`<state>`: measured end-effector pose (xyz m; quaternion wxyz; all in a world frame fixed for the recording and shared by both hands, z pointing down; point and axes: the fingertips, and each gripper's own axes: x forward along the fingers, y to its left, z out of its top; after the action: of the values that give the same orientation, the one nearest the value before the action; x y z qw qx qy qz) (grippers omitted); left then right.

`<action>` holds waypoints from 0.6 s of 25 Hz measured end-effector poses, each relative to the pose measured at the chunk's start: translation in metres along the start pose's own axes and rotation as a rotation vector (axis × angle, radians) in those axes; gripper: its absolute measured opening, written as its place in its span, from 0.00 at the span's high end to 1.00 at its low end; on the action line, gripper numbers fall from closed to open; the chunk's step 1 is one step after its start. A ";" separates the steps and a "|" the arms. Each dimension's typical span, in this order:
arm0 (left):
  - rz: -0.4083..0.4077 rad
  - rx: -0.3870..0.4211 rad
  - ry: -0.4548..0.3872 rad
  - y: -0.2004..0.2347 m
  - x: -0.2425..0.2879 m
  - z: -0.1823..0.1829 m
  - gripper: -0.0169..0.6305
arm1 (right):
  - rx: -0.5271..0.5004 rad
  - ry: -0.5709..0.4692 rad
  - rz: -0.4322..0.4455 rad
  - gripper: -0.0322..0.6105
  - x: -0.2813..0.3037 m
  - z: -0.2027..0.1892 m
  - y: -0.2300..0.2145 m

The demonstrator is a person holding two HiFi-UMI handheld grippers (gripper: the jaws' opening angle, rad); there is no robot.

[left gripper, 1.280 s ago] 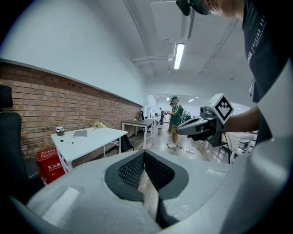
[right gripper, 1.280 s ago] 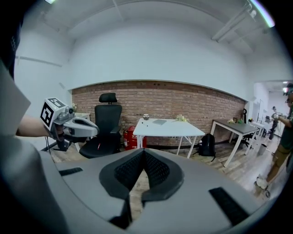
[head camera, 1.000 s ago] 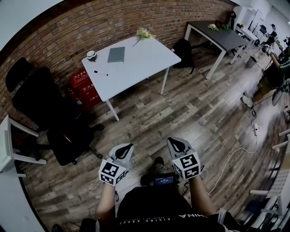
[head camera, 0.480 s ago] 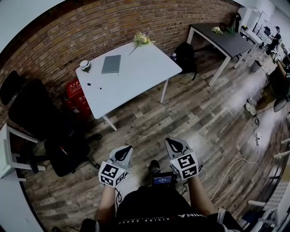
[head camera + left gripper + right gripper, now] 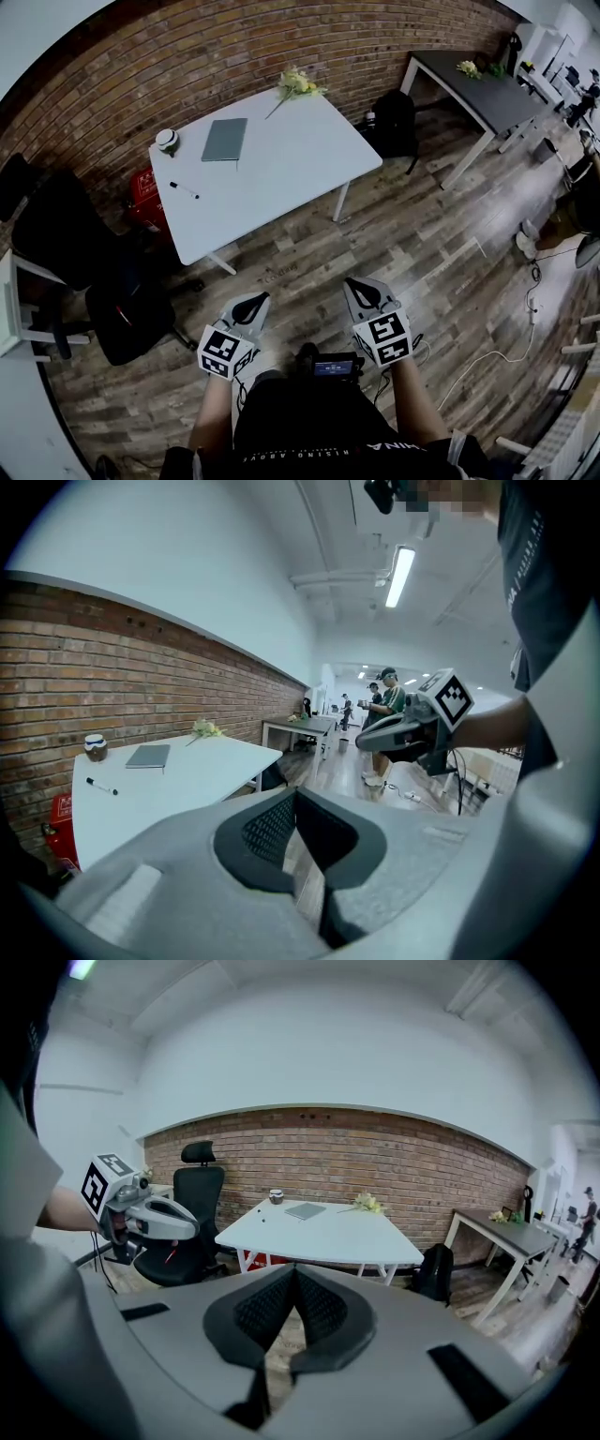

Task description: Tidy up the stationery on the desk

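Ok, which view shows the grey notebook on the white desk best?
The head view: it looks down on the grey notebook, so the whole cover shows, flat on the white desk. The left gripper view and the right gripper view catch the notebook far off and nearly edge-on, as a thin sliver.

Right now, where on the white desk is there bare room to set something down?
The whole near half of the desk is bare, from the pen across to the right corner. The far edge is busier: cup, notebook and flowers line the wall side.
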<state>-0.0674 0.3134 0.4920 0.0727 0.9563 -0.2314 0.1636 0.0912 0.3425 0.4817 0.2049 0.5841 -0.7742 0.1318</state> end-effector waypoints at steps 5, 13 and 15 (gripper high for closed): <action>0.033 -0.016 0.010 0.022 0.017 0.004 0.95 | 0.021 0.008 0.032 0.94 0.028 0.004 -0.018; 0.064 -0.064 0.006 0.074 0.045 0.001 0.95 | 0.007 0.018 0.083 0.94 0.086 0.027 -0.027; 0.059 -0.064 0.002 0.093 0.059 0.003 0.95 | 0.019 0.014 0.073 0.94 0.103 0.035 -0.036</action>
<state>-0.0605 0.2059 0.5151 0.0985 0.9460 -0.2645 0.1593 0.0962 0.2295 0.4985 0.2000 0.5565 -0.7922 0.1508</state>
